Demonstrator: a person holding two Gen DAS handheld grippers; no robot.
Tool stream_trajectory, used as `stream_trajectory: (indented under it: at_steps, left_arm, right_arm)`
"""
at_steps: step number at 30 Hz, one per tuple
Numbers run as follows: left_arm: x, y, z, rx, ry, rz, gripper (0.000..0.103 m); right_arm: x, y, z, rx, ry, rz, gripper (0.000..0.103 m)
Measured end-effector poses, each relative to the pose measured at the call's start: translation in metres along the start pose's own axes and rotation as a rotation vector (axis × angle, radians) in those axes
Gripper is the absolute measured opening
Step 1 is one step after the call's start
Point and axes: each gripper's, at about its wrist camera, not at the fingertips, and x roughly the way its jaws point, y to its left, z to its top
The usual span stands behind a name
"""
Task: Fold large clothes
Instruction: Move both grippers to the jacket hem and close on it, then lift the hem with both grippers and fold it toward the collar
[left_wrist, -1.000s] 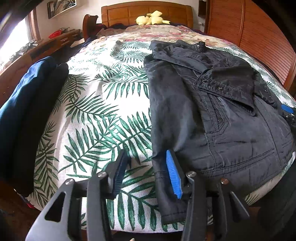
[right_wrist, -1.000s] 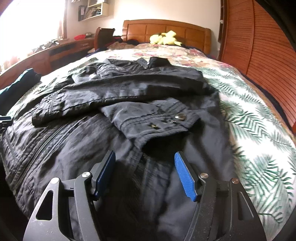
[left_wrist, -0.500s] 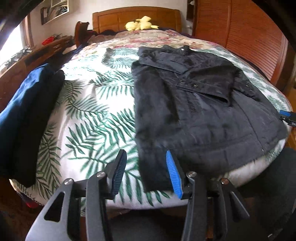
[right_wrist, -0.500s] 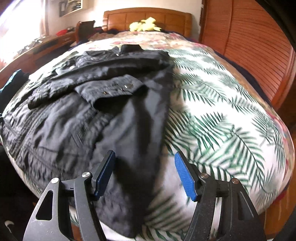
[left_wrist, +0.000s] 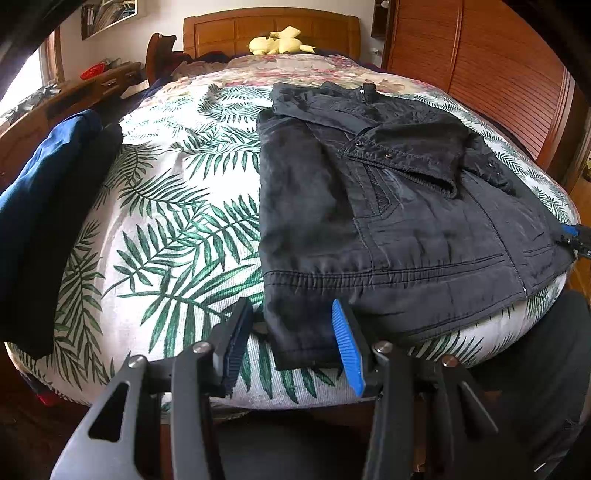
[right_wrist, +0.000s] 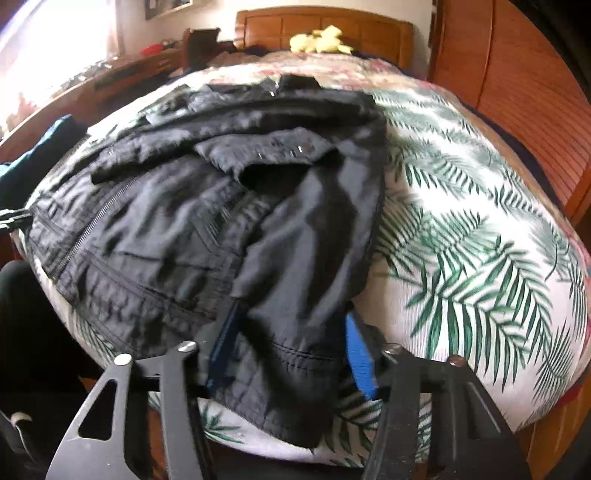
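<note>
A black jacket lies flat on the bed, both sleeves folded across its front, collar toward the headboard. It also shows in the right wrist view. My left gripper is open at the foot of the bed, its jaws on either side of the jacket's lower left hem corner. My right gripper is open, its jaws on either side of the jacket's lower right hem corner, which hangs over the mattress edge. The right gripper's blue tip shows at the jacket's far corner in the left wrist view.
The bed has a palm-leaf bedspread. A folded blue and black garment lies on its left edge. A yellow plush toy sits by the wooden headboard. A wooden wardrobe stands on the right, a dresser on the left.
Both grippers pulled back to the foot of the bed and then closed in on the jacket's two hem corners. The jaws stayed open.
</note>
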Motion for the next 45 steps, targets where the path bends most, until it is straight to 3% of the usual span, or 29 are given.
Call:
stream_trajectory:
  at_steps: [3, 9, 19, 21, 22, 25, 27, 35, 45]
  left_arm:
    - [-0.002, -0.002, -0.003, -0.003, -0.002, -0.012, 0.044]
    - [-0.004, -0.011, -0.010, 0.035, -0.012, -0.013, 0.044]
    - [-0.004, -0.004, -0.008, -0.018, -0.037, -0.064, 0.044]
    - [-0.004, -0.005, -0.008, -0.015, -0.049, -0.065, 0.032]
    - [-0.005, -0.005, -0.008, -0.018, -0.054, -0.063, 0.029]
    - [-0.010, -0.003, -0.005, -0.031, -0.075, -0.061, 0.012]
    - [-0.017, -0.004, -0.001, -0.032, -0.094, -0.065, 0.005]
    - [-0.088, -0.023, 0.050, -0.019, -0.319, -0.052, 0.002]
    - [-0.191, -0.053, 0.098, 0.074, -0.541, -0.037, 0.002]
  right_arm:
    - [-0.008, 0.002, 0.004, 0.008, -0.032, 0.027, 0.048]
    - [-0.002, -0.004, -0.006, 0.032, 0.030, -0.006, 0.049]
    - [-0.001, -0.006, -0.019, 0.041, 0.072, 0.002, 0.049]
    - [-0.001, -0.003, -0.018, 0.033, 0.063, 0.002, 0.044]
    - [-0.001, -0.002, -0.018, 0.027, 0.055, 0.005, 0.034]
    - [-0.004, 0.000, -0.016, 0.028, 0.022, 0.037, 0.018]
    - [-0.006, 0.000, -0.012, 0.030, 0.002, 0.046, 0.014]
    - [-0.053, -0.006, 0.033, 0.066, -0.180, 0.098, 0.009]
    - [-0.151, -0.004, 0.089, 0.043, -0.423, 0.066, 0.008]
